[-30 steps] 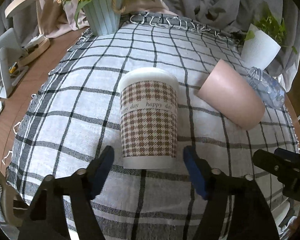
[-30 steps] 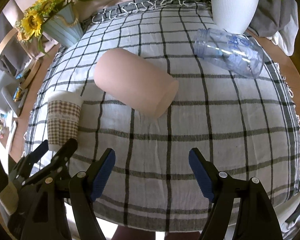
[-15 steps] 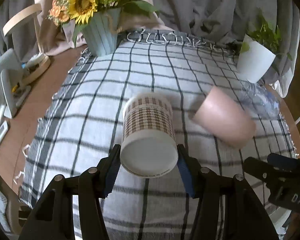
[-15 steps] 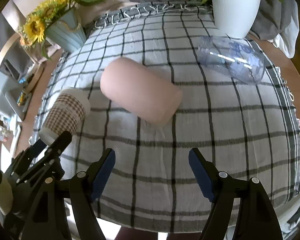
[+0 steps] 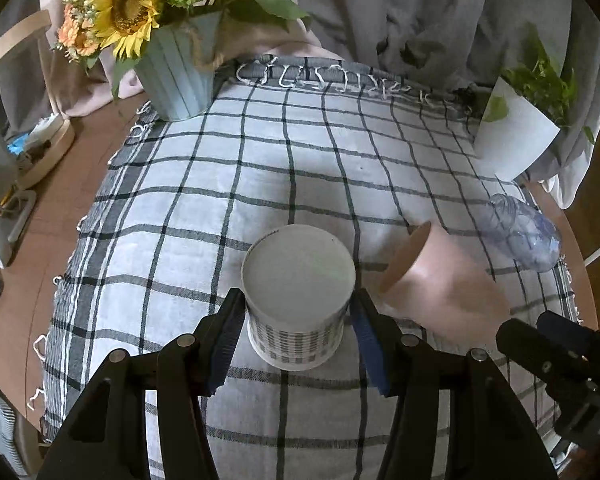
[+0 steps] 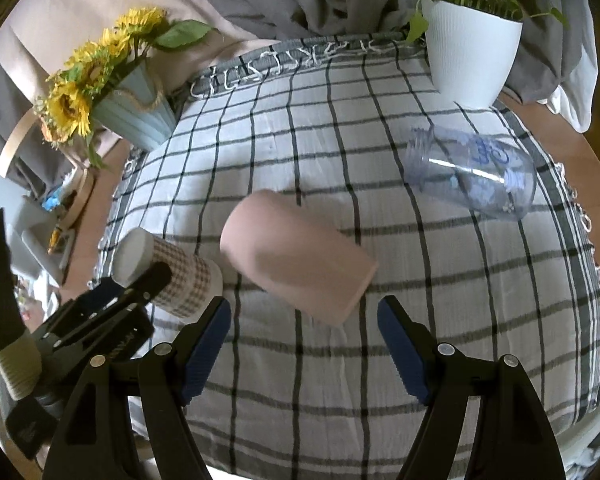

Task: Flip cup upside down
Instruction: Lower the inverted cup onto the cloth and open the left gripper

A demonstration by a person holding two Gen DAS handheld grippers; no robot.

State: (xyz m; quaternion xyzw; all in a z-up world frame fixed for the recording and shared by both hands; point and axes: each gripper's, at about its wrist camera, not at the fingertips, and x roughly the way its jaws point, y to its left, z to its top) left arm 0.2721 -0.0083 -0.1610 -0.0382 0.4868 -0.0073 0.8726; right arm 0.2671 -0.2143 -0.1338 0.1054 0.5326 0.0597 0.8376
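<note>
Lifted and tipped since a second ago, the houndstooth cup is pinched by its sides in the left gripper jaws, clear of the checked cloth, leaving room to rotate. Right gripper jaws spread, idle near the pink cup on the desk.

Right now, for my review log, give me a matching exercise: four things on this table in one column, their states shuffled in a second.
Things:
1. houndstooth paper cup
2. pink cup
3. clear plastic cup
4. right tongs

States:
A. open, holding nothing
B. lying on its side, see-through with blue print
C. gripped between the left tongs
D. lying on its side, opaque

Pairs: 1-C, 2-D, 3-B, 4-A
</note>
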